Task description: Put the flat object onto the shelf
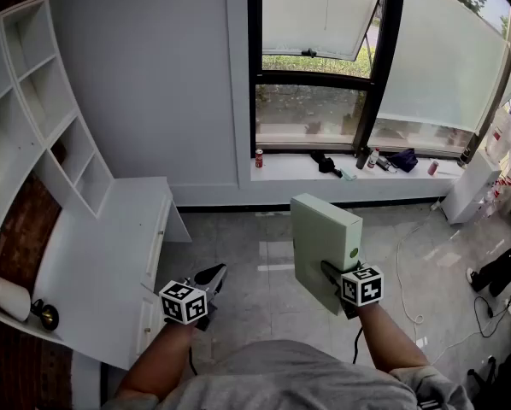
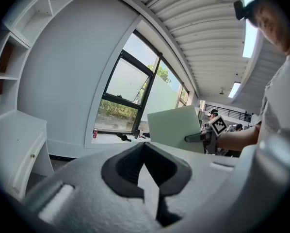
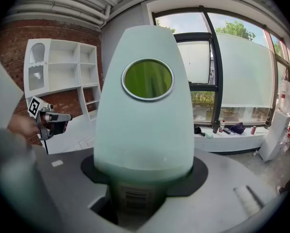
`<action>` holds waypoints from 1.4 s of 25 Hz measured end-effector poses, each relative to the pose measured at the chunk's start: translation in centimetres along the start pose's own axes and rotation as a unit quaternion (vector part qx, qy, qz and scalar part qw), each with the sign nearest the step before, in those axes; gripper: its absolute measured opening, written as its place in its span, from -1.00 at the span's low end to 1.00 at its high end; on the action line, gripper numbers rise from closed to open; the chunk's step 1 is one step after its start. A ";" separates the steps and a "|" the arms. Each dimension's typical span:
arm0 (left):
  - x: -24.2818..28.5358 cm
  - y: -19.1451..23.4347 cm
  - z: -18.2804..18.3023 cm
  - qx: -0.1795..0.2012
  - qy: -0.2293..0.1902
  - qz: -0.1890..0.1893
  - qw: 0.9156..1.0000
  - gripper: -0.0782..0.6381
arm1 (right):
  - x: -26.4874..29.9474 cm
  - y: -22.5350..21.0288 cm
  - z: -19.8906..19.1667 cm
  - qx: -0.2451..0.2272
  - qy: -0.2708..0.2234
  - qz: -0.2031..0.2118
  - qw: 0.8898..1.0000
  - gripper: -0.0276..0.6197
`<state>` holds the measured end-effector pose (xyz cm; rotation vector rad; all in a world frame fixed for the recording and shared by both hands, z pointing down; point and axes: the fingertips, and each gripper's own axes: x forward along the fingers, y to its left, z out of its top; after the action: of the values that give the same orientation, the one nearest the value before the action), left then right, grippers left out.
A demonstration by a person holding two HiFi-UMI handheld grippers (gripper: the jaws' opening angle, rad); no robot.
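Right gripper [image 1: 328, 272] clamped on the near lower edge of the flat object [image 1: 320, 242], a pale green box held upright, well right of the shelf [image 1: 46, 101]. Stiff, smooth, probably light; an edge grip suits. Left gripper [image 1: 213, 273]: jaws together, empty.

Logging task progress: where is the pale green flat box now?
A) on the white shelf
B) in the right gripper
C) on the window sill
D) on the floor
B: the right gripper clamps the pale green flat box, held upright in the air.
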<state>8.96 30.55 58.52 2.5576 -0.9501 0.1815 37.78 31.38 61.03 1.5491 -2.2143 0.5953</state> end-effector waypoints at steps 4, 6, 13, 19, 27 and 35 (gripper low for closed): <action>0.5 -0.2 0.0 0.003 0.002 -0.002 1.000 -0.80 | 0.1 -0.5 0.2 -0.005 -0.002 -0.001 1.000 -0.04; 0.6 -0.3 0.0 0.004 0.002 -0.002 1.000 -0.80 | 0.0 -0.6 0.3 -0.011 -0.001 -0.001 1.000 -0.04; 1.3 -0.4 0.2 0.006 0.001 -0.005 1.000 -0.80 | 0.3 -1.1 0.2 -0.005 0.000 0.002 1.000 -0.04; 2.2 -1.4 0.4 0.008 0.003 0.003 1.000 -0.80 | -0.3 -2.2 0.4 -0.015 0.002 0.009 1.000 -0.03; 4.5 -4.1 0.5 0.010 -0.002 0.024 1.000 -0.80 | -1.7 -5.3 0.2 -0.013 0.000 0.031 0.999 -0.02; 7.2 -7.2 0.1 0.005 -0.011 0.041 0.999 -0.80 | -3.6 -9.2 -0.5 -0.038 0.000 0.038 0.999 -0.02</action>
<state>19.11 31.17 57.92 2.5357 -1.0672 0.1813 47.64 31.72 60.70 1.4322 -2.2767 0.5260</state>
